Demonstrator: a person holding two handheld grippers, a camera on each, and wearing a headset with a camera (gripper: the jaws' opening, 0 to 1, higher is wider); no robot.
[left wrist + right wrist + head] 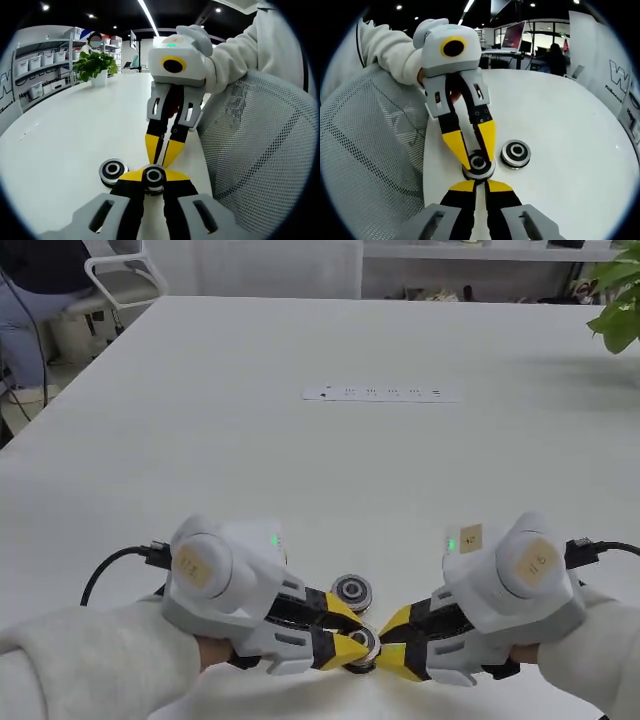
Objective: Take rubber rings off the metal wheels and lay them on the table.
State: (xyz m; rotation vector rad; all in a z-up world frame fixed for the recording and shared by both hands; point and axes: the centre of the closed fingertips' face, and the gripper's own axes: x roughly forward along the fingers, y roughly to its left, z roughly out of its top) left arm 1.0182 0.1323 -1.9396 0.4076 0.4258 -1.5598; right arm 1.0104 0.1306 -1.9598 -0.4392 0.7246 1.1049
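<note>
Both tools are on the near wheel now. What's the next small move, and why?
Probably draw the right tool slowly back to peel the rubber ring off. The left tool clamps the wheel across its sides, and the right tool's tips meet at its rim, so it seems braced.

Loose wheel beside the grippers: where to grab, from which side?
Span the outer rim of the loose wheel from above. It lies flat on the table, hub up, rim exposed, with a gap to the clamped wheel in the left gripper.
</note>
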